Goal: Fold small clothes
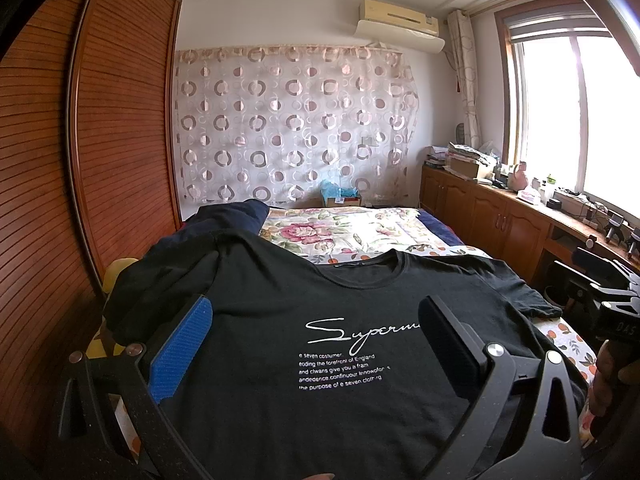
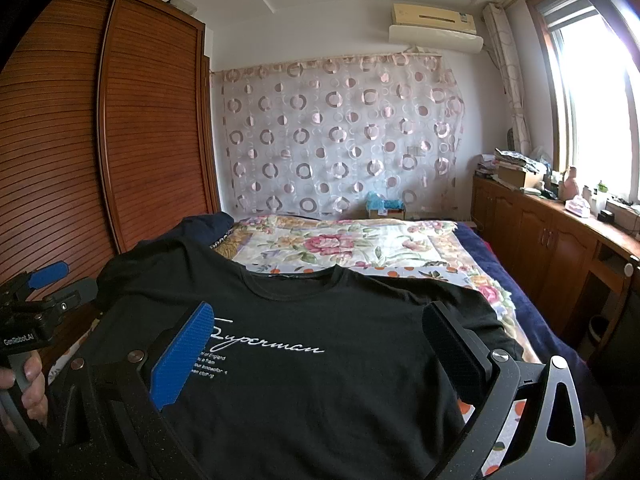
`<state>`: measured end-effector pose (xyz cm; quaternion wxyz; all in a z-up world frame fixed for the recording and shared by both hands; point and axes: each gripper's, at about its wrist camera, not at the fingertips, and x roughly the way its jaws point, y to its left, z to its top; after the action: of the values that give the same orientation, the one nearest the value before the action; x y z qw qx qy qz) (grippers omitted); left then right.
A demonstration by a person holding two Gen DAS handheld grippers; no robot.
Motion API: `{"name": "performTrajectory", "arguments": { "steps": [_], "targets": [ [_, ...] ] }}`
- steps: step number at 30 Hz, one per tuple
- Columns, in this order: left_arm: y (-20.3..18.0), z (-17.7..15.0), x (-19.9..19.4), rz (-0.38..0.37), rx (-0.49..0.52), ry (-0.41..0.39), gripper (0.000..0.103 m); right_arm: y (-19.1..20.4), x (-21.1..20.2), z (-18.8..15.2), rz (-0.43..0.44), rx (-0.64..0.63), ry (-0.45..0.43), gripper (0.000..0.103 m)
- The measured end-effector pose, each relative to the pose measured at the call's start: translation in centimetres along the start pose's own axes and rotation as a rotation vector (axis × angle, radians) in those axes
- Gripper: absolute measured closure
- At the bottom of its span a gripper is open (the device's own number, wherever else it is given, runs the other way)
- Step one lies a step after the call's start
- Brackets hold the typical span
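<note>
A wide bed covered with a soft floral quilt [image 2: 360,248] fills the room's middle, flanked by a tall slatted reddish-wood wardrobe [image 1: 60,140] and low wooden cabinets [image 2: 540,236] under a bright window. Spread flat on the bed's near end, front side up and neck hole away from the cameras, lies a black cotton T-shirt with white script lettering [image 1: 340,344], thin, matte and limp; one sleeve rides up over a heap of dark clothing [image 1: 224,216] on the wardrobe side. The left gripper [image 1: 316,340] and right gripper [image 2: 320,348] both hover over the shirt with jaws spread wide, holding nothing; each has one ribbed blue pad and one black pad. Likely risks: the smooth pads pinch two layers or snag the quilt beneath, and the raised sleeve skews the fold.
</note>
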<state>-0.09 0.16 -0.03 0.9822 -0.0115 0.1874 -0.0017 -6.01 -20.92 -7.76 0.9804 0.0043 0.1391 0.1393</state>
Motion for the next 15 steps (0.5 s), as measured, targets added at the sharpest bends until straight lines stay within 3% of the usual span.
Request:
{"name": "performTrajectory", "arguments": {
  "steps": [15],
  "targets": [
    [0.01,-0.01,-0.01,0.000,-0.001,-0.001,0.000,0.01,-0.01,0.02,0.001,-0.001,0.000,0.000]
  ]
}}
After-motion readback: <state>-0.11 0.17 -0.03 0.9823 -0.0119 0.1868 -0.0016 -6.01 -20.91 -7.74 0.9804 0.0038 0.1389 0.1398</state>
